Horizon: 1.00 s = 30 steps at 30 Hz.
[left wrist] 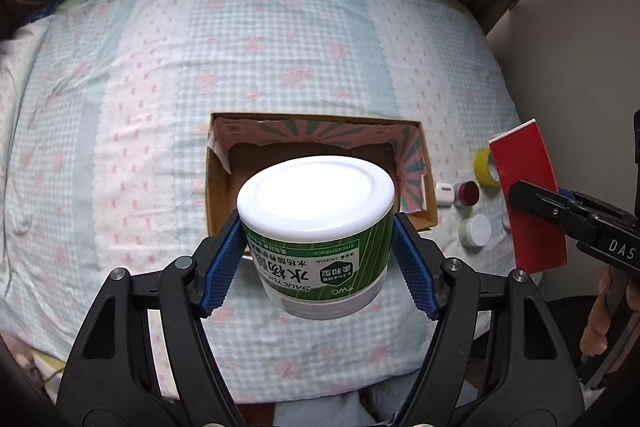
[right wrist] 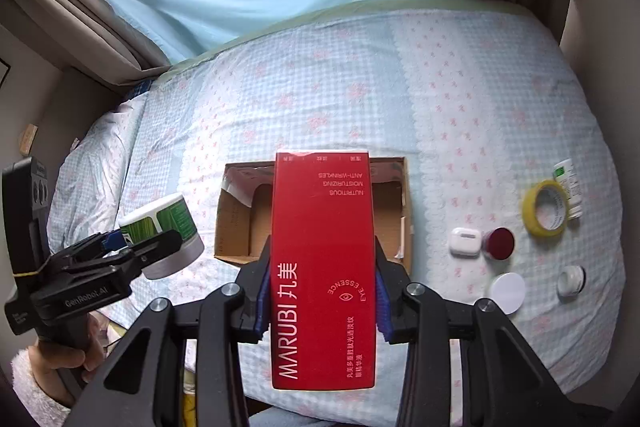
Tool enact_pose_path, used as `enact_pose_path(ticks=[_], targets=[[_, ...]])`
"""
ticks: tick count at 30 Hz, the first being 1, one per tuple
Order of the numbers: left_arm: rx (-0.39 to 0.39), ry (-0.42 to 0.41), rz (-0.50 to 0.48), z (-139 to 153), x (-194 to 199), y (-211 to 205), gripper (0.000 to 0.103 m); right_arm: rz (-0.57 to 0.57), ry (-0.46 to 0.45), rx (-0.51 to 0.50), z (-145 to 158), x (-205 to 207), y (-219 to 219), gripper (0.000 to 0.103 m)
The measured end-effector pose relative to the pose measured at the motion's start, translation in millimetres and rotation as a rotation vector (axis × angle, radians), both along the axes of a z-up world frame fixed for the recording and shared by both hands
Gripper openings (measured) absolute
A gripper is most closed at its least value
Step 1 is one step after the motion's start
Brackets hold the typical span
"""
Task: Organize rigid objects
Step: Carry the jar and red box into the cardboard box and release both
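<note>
Cardboard box (right wrist: 236, 219) sits open on the checked bedspread (left wrist: 280, 67) as your left gripper (left wrist: 320, 255) clamps a green-labelled white-lidded jar (left wrist: 320, 219) and your right gripper (right wrist: 322, 291) clamps a red MARUBI carton (right wrist: 322, 267) above it; small jars lie right.

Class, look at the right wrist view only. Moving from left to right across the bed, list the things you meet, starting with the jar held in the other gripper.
Green-labelled jar → cardboard box → red carton → white earbud case → red-lidded jar → yellow tape roll.
</note>
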<state>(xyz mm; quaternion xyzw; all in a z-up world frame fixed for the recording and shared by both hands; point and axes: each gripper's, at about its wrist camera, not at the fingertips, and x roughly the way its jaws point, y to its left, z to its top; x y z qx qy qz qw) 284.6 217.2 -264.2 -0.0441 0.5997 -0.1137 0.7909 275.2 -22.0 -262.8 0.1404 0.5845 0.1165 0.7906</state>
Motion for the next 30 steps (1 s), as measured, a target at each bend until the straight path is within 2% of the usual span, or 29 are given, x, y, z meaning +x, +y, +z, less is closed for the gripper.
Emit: enact_pose_path(ticks=[2, 5, 14, 19, 25, 28, 30], targets=[[0.015, 0.019, -0.027, -25, 12, 10, 0.069, -0.006, 0.047, 0.011, -19, 11, 17, 0.038], [0.029, 0.06, -0.047, -63, 32, 20, 0.069, 0.03, 0.093, -0.025, -50, 28, 40, 0.038], [0.058, 0.155, -0.099, -158, 84, 6, 0.069, 0.355, 0.076, -0.249, -136, 64, 88, 0.037], [0.044, 0.239, -0.08, -201, 104, -3, 0.069, 0.456, 0.12, -0.324, -185, 74, 94, 0.037], [0.07, 0.245, -0.112, -218, 113, -17, 0.069, 0.456, 0.146, -0.347, -212, 82, 86, 0.037], [0.104, 0.193, -0.142, -208, 115, -27, 0.071, 0.445, 0.134, -0.349, -215, 85, 81, 0.037], [0.163, 0.108, -0.177, -192, 115, -33, 0.094, 0.444, 0.12, -0.356, -217, 84, 79, 0.038]])
